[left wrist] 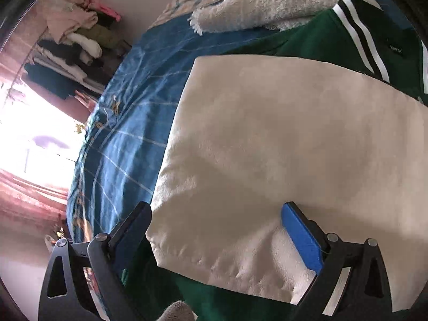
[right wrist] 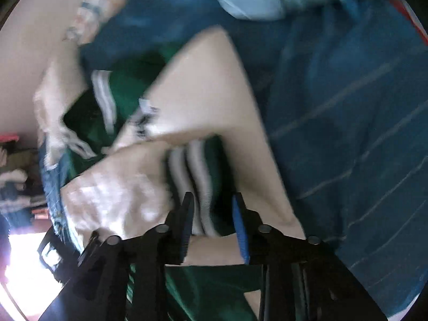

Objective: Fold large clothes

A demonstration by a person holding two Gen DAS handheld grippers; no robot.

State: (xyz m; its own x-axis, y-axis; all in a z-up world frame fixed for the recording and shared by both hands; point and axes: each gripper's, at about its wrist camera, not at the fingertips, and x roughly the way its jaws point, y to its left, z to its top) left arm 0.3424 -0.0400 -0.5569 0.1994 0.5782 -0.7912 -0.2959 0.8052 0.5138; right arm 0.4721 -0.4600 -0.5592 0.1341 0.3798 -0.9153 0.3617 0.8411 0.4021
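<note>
Folding looks to be midway: a green jacket with cream sleeves (left wrist: pixel 267 147) lies on the blue checked bedspread (left wrist: pixel 128 133), and everything below is placed against that jacket. Left gripper (left wrist: pixel 216 230) stands with its jaws wide apart over the broad cream panel, one finger off the panel's edge over the bedspread, the blue-padded one above the cream cloth; it grips nothing that I can see. Right gripper (right wrist: pixel 212 214) sits at the jacket's striped cuff (right wrist: pixel 192 176), jaws narrowed with the green-and-white ribbing between them; the view is smeared, so I cannot tell whether the pads truly pinch it. A fluffy white blanket (left wrist: pixel 262 2) lies just beyond the jacket's striped collar (left wrist: pixel 358 34), and a heap of clothes (left wrist: pixel 77 42) lies well apart, past the bed's far edge. Judgement: a sleeve is being brought across the body. Next move calls for a firm pinch on the cuff, laying the sleeve flat across the green front, while the left tongs pin or smooth the cream panel.
</note>
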